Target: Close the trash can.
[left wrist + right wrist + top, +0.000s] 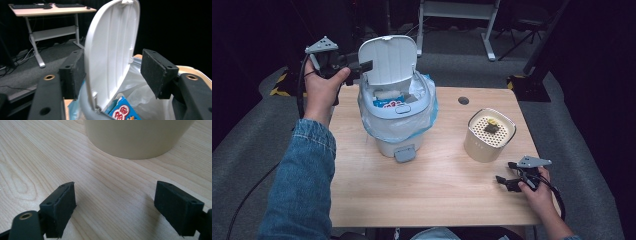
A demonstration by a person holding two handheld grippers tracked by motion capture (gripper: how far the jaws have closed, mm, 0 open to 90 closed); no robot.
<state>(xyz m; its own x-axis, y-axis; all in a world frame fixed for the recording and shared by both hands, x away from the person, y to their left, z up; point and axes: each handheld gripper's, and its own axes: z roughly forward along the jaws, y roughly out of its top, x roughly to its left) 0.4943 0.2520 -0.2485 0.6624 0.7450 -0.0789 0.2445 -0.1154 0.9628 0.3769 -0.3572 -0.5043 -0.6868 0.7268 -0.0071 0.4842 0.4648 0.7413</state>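
Jaws of the left gripper [112, 72] stand spread around the raised white lid [110, 47] of the pedal bin [398, 112] at the table's [437, 185] far left; its bag-lined tub holds a blue packet [123, 111]. Right gripper [115, 207] rests spread near the cream perforated canister [489, 135].

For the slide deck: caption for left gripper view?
Left gripper open around the raised bin lid, blue packet inside.
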